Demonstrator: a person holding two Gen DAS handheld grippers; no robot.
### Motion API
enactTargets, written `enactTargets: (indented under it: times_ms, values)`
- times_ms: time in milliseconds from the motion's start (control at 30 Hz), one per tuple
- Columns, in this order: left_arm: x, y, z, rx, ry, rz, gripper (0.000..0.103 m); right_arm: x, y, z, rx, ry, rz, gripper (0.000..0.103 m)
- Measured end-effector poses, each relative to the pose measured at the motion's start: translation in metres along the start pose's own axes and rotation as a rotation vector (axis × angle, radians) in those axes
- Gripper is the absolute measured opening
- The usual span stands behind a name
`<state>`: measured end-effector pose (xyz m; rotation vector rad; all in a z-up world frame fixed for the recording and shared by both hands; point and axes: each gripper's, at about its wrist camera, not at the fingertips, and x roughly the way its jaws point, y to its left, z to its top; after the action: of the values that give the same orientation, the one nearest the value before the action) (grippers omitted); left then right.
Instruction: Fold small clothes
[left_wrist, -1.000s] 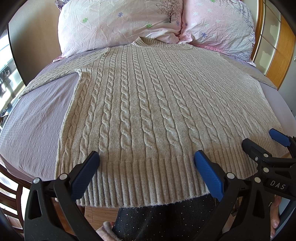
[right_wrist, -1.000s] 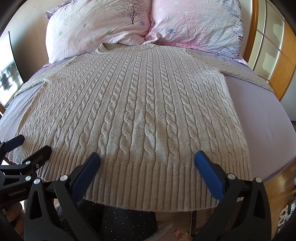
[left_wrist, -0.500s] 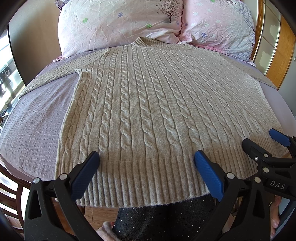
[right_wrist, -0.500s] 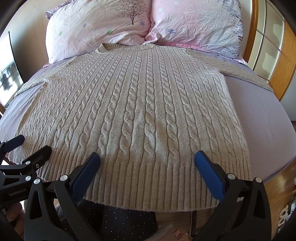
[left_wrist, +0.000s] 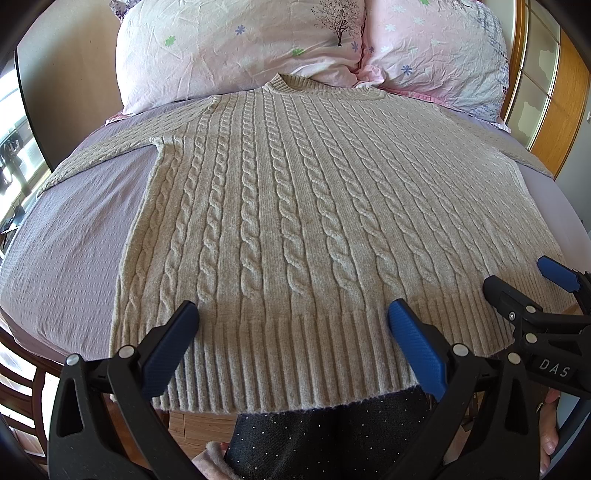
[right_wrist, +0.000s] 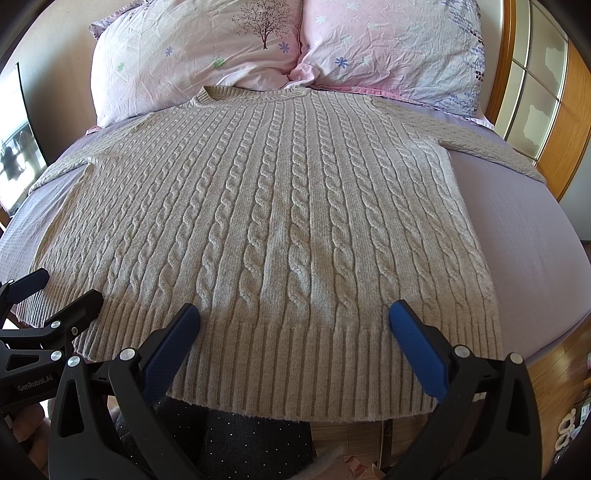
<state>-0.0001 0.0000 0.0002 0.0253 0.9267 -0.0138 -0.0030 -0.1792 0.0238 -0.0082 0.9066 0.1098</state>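
Observation:
A beige cable-knit sweater (left_wrist: 295, 206) lies flat and face up on the bed, neck toward the pillows, both sleeves spread out to the sides; it also shows in the right wrist view (right_wrist: 280, 221). Its ribbed hem (left_wrist: 288, 362) hangs slightly over the near bed edge. My left gripper (left_wrist: 291, 332) is open and empty, hovering just above the hem's left half. My right gripper (right_wrist: 295, 332) is open and empty above the hem's right half. Each gripper shows at the edge of the other's view.
The sweater lies on a lilac bedsheet (left_wrist: 74, 236). Two pink floral pillows (left_wrist: 240, 48) stand at the head. A wooden wardrobe with glass panes (right_wrist: 546, 110) is at the right. My dark dotted trousers (left_wrist: 325, 435) press against the near bed edge.

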Motion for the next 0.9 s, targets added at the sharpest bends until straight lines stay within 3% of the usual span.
enactTargets:
  times_ms: [567,800,900]
  values:
    - [0.002,0.002,-0.001,0.011,-0.009,-0.001,0.101,0.001,0.000,-0.001,-0.018,-0.012,0.013,0.102]
    - [-0.002,0.000,0.001,0.025,-0.021,-0.011,0.101,0.001,-0.005,0.002,-0.114,-0.073,0.090,0.102]
    - [0.000,0.002,0.005,0.031,-0.014,-0.025,0.101,0.000,-0.039,0.021,-0.051,-0.064,0.140,0.102]
